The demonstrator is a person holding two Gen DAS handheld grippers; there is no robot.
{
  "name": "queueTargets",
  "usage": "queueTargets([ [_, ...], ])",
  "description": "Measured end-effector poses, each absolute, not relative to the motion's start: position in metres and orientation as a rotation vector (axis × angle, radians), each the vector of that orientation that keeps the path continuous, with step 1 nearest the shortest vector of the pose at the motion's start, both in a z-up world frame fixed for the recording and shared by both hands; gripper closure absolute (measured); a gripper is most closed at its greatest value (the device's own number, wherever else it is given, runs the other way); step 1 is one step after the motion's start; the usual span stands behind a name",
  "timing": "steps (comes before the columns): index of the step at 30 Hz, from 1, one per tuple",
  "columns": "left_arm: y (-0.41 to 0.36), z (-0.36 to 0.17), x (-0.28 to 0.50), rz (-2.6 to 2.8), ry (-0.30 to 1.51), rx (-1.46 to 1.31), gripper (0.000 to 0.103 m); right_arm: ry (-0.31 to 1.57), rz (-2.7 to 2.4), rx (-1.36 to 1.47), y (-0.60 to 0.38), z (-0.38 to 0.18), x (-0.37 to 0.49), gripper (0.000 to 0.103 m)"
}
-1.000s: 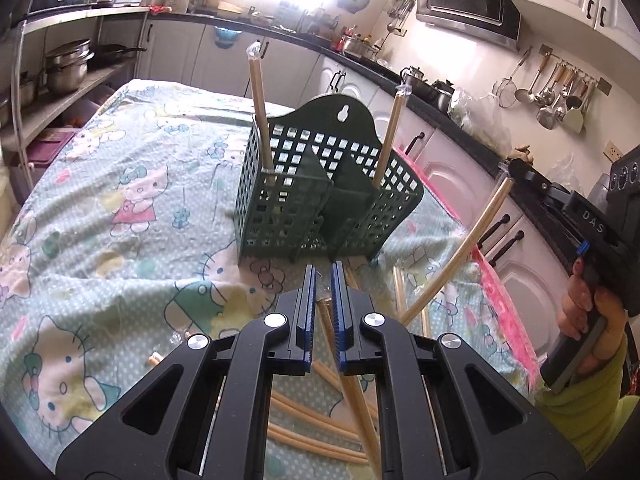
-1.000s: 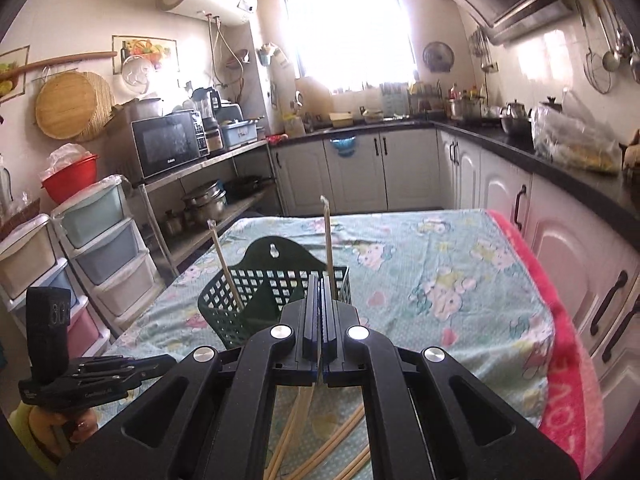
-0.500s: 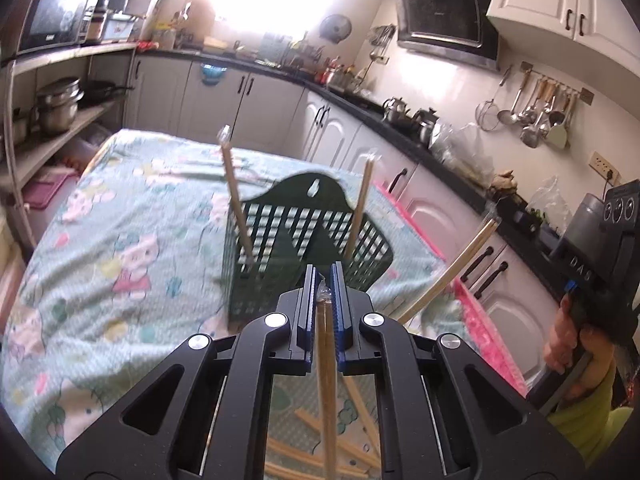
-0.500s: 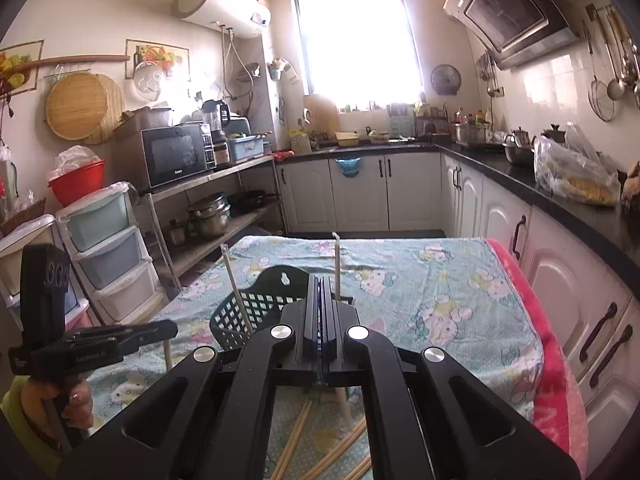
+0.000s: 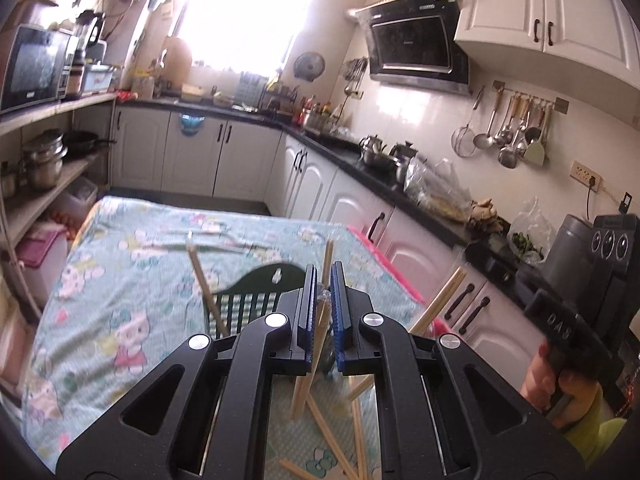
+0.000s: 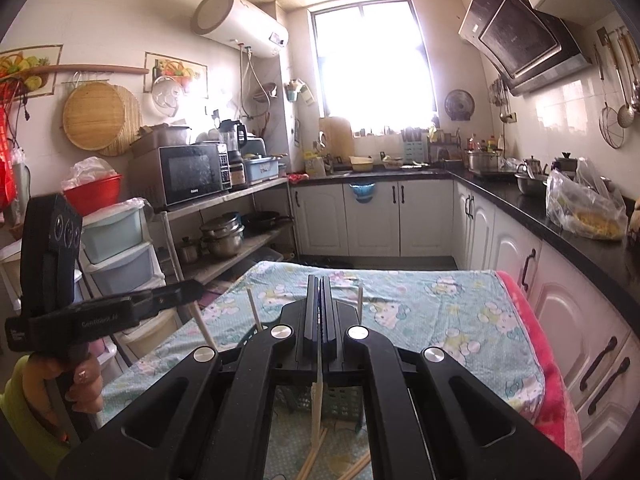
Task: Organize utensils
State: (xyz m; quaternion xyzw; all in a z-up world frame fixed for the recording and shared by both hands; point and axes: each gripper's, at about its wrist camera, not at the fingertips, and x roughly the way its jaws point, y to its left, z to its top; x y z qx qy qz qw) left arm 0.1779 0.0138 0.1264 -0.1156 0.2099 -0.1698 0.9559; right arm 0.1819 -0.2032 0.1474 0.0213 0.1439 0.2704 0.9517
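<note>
Each gripper, left (image 5: 323,312) and right (image 6: 319,320), clamps one chopstick (image 5: 310,364) above the green basket (image 5: 256,292); lowering each vertically into a compartment suits best.

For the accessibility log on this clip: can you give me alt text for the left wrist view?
The left gripper is shut on a wooden chopstick, raised above a green utensil basket that stands on a cartoon-print tablecloth with two chopsticks upright in it. More chopsticks lie loose on the cloth below, and the right gripper holds another at the right edge.
</note>
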Motion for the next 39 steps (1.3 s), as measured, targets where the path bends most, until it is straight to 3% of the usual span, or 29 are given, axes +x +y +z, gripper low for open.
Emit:
queueTargets([
  [25, -0.017, 0.213, 0.194, -0.337, 0.219, -0.138, 0.099, 0.175, 0.551, 0.038, -0.200, 0.196, 0.195, 0.102],
  [39, -0.024, 0.204, 0.234, -0.266, 0.227, -0.122, 0.099, 0.142, 0.530, 0.046, -0.189, 0.225, 0.227, 0.102],
])
